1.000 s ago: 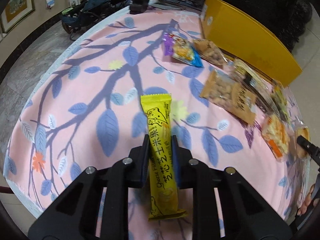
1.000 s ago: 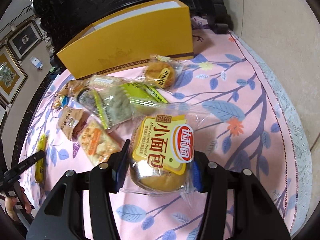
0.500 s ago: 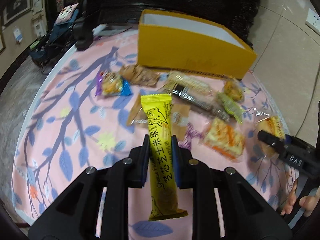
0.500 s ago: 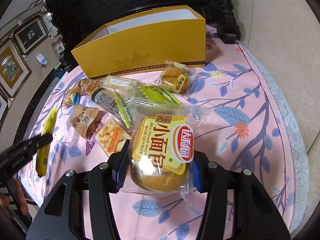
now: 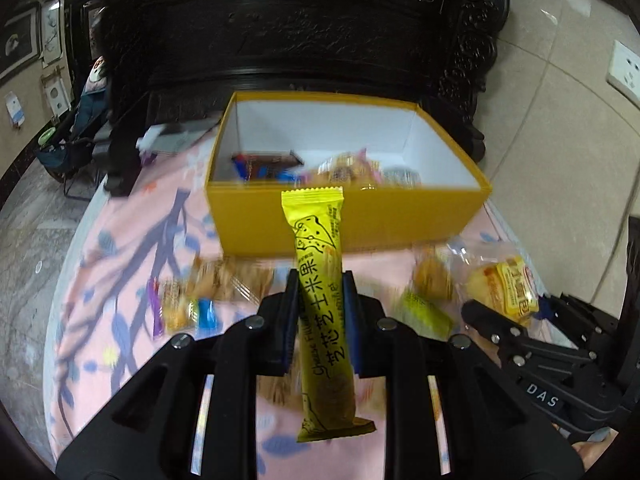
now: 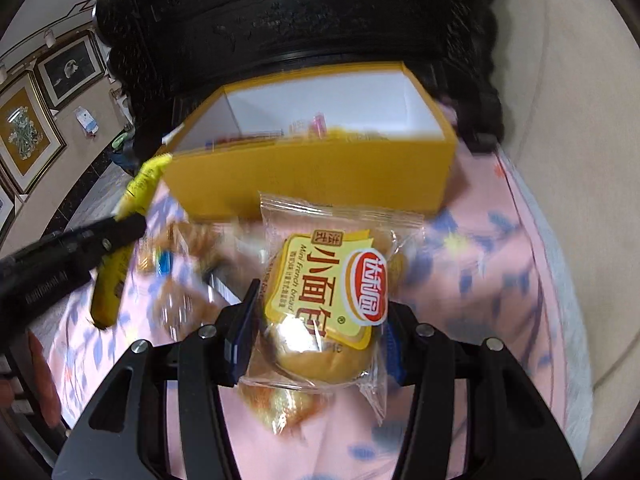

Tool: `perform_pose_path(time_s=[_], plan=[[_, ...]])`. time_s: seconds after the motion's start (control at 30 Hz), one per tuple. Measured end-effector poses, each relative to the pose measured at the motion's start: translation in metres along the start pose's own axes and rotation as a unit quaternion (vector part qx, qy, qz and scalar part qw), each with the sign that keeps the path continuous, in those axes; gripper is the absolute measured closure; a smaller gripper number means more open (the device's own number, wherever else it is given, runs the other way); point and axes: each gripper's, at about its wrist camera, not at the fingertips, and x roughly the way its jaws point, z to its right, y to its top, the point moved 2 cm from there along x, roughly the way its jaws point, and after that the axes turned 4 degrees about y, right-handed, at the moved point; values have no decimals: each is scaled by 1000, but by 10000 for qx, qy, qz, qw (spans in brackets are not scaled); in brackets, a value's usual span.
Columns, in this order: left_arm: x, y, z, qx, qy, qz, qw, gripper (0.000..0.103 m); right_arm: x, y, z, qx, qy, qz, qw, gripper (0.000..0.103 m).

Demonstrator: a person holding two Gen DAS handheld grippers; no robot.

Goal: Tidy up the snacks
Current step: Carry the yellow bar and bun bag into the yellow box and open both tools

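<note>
A: Quick rundown, L side?

B: Left gripper (image 5: 320, 316) is clamped on the yellow cheese corn bar (image 5: 323, 308), fingers (image 5: 289, 320) pinching it mid-length. Bar stands lengthwise between them, top end pointing at the yellow box (image 5: 344, 220), lower end hanging below the fingers, clear of the table (image 5: 120, 320).

A: And R?

B: Right gripper (image 6: 316, 332) grips the mini french bread pack (image 6: 328, 296), a bun in clear wrap w/ yellow label. Fingers (image 6: 242, 328) press both sides of the wrap. Pack is in front of the box's near wall, held above the pink leaf-print cloth.

A: Box itself?

B: Open top, white inside, standing at the far edge of the table against the dark carved furniture (image 5: 296, 32). Already some wrapped snacks (image 5: 320, 168) on its floor: a dark pack w/ blue at the box's left end, orange-ish ones mid, more to the right. Too blurred to read labels.

A: Loose stuff?

B: Several packets (image 5: 208, 292) on the cloth just in front of the box, left of the bar; a purple/blue one among them. A green pack (image 5: 424, 312) and an orange one front-right of the box. All motion-blurred, so can't tell exact types.

A: The two grippers vs each other?

B: Both in front of the box, L toward its left end, R toward its right end, apart, not touching.
</note>
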Motion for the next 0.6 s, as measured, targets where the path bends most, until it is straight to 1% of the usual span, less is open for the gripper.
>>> perform_pose_path(time_s=[0.07,0.13,0.2,0.27,0.37,0.6], plan=[[9,27,3,34,30,30,10000,83,4,28,0,32,-2,78,10000,50],[17,46,3,23,41,53,10000,83,10,57,3,33,-41,152,9999,50],[26,63,4,40,102,76,9999,83,18,75,7,79,-18,167,9998,50],[37,76,5,107,178,86,9997,83,24,86,13,127,-13,162,9998,50],[50,90,4,92,192,47,9998,83,35,99,20,158,-66,153,9997,50],[67,112,7,52,168,59,9998,83,54,114,29,198,-67,139,9997,50]])
